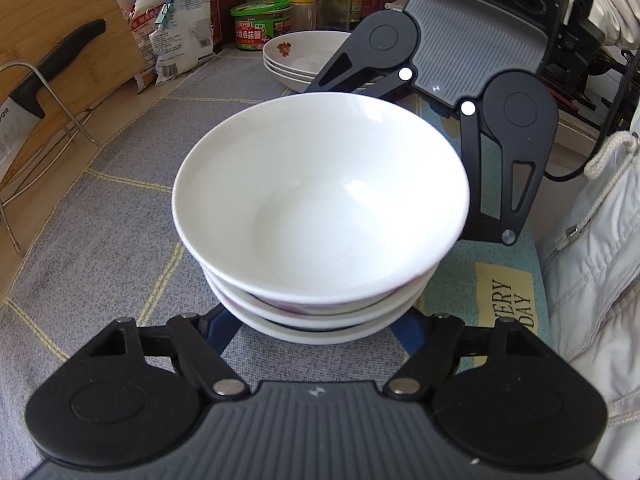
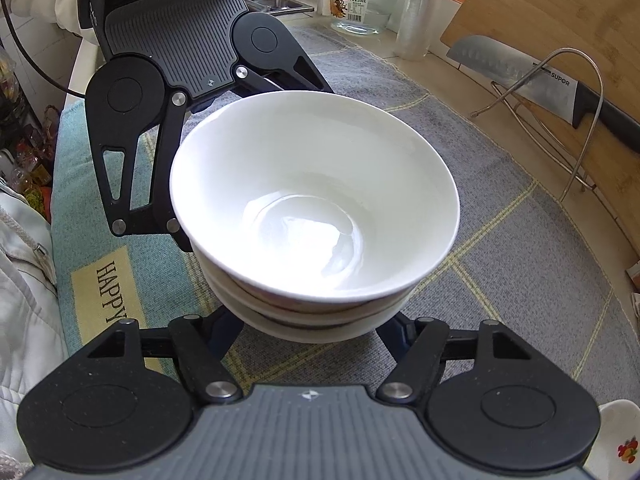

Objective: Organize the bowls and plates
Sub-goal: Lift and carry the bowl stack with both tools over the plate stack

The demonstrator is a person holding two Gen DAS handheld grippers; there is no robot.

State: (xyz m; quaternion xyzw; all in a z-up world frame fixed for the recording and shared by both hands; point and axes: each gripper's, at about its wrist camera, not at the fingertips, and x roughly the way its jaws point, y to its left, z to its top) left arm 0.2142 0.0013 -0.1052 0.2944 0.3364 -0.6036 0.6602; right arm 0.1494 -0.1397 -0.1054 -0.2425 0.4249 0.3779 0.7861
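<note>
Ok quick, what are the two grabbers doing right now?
Left gripper: jaws astride the bowl stack, grip cannot be told.
Right gripper: same, grip cannot be told.

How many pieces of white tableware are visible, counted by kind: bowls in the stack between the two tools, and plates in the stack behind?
Bowls, nested in the stack on the grey mat: 3
Plates, in the flower-printed stack behind: 3, as far as the rims show
Total: 6

Home kitchen counter: beyond the tool, condiment jars, a cutting board and a knife on its rack.
</note>
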